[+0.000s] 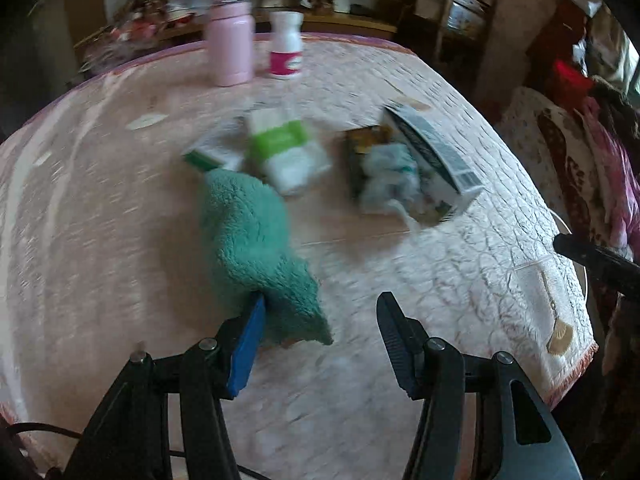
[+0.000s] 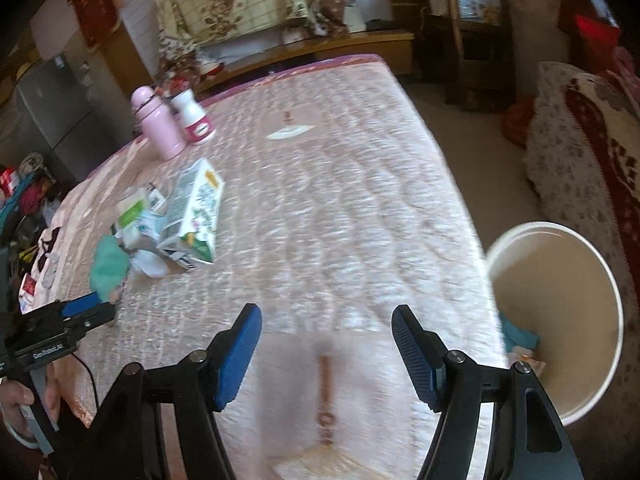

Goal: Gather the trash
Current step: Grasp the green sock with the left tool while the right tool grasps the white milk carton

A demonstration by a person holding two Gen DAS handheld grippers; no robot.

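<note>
Left wrist view shows the left gripper [image 1: 320,308] spread wide, empty, its blue pad touching the green cloth [image 1: 256,240] mid-table, while the right gripper [image 2: 326,320] gapes empty near the bin [image 2: 560,320] off the table's right edge.

Pinks, greens and whites

Teal fleece cloth [image 1: 256,248], pale pink quilted tablecloth [image 1: 120,208], pink flask [image 1: 230,32], white-and-magenta bottle [image 1: 285,46], cream bucket [image 2: 608,280], blue gripper pads [image 2: 236,356].

Motion blur smears the wrappers [image 1: 288,152]; the bin [image 2: 556,320] hides behind the table [image 2: 340,200].
</note>
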